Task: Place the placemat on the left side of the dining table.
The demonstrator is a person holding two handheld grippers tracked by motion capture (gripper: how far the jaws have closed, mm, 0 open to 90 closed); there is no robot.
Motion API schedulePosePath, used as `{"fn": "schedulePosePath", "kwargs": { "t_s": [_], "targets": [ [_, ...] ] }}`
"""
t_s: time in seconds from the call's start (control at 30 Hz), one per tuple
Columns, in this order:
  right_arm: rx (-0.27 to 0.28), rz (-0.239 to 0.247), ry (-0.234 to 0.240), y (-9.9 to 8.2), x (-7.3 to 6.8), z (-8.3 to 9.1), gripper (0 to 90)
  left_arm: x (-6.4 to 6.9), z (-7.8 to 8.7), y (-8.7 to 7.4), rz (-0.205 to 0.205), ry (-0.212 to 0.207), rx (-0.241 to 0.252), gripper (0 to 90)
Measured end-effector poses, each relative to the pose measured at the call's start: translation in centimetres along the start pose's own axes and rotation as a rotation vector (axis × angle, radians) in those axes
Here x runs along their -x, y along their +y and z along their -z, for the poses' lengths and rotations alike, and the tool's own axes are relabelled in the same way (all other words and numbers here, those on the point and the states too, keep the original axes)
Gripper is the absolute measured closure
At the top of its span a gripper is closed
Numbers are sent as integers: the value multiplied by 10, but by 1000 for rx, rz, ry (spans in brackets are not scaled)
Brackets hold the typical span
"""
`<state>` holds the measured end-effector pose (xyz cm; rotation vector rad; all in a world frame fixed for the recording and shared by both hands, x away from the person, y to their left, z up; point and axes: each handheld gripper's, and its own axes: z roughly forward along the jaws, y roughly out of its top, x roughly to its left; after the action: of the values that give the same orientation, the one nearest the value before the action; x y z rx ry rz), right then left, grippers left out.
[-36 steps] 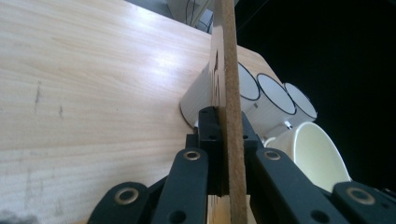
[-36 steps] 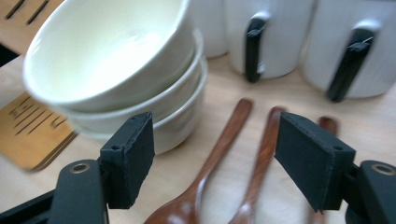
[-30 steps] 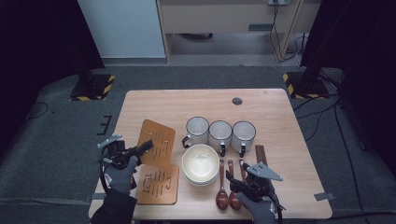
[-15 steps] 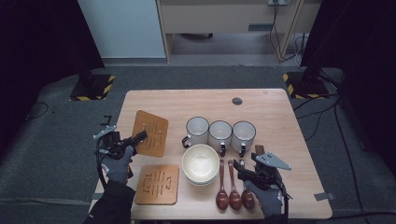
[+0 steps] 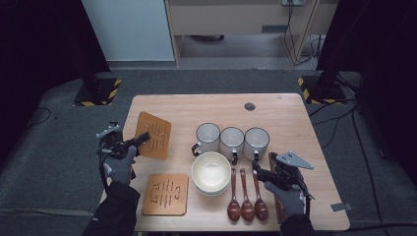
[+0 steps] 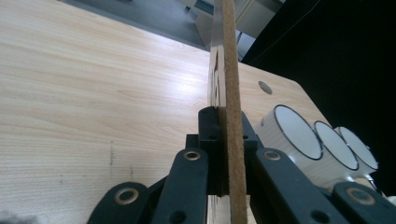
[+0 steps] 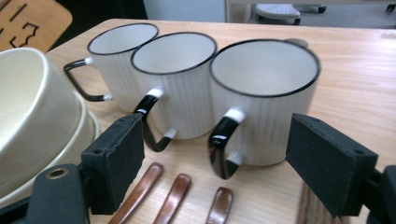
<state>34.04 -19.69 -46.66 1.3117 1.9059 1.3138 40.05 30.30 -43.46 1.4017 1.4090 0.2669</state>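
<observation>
Two wooden boards are showing on the surface (image 5: pixel 290 105). One, the held board (image 5: pixel 154 142), is sitting clamped between the jaws of the left tool (image 5: pixel 142 139) at the surface's left edge; in the left gripper view this board (image 6: pixel 231 70) is standing edge-on between the pads, which are pressing on both its faces. The second board (image 5: pixel 166 193) is lying flat near the front left corner, well apart from the first.

Three white mugs with dark rims are standing in a row at the middle: left mug (image 5: pixel 208 138), middle mug (image 5: pixel 231 143), right mug (image 5: pixel 256 143), each just beside the next, handles pointing toward the person. A cream bowl (image 5: pixel 211 172) is resting in front of the left mug. Three brown spoons (image 5: pixel 246 196) are lying side by side to the right of the bowl, bowls of the spoons toward the front edge.

The right tool (image 5: pixel 260 173) is hovering near the front right, its jaws having just been opening and now standing wide with nothing between the pads; in the right gripper view the right mug (image 7: pixel 264 93) is facing it beyond the jaws, handle forward.
</observation>
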Motion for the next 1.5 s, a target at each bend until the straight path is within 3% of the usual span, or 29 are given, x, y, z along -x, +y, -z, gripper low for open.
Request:
{"fn": "schedulePosePath", "kwargs": {
  "t_s": [0.4,0.67,1.07,1.5],
  "targets": [
    [-5,-1,-38,0,27,0,184,-29,-25,3,43,39,-30,854],
    [-1,-16,-59,0,42,1,181,-46,-38,6,48,79,-48,854],
    [-16,-21,-97,-2,59,-3,176,-59,-47,7,90,73,-52,854],
    [-29,-17,-119,-4,67,-7,171,-68,-53,3,-2,177,-79,773]
  ]
}}
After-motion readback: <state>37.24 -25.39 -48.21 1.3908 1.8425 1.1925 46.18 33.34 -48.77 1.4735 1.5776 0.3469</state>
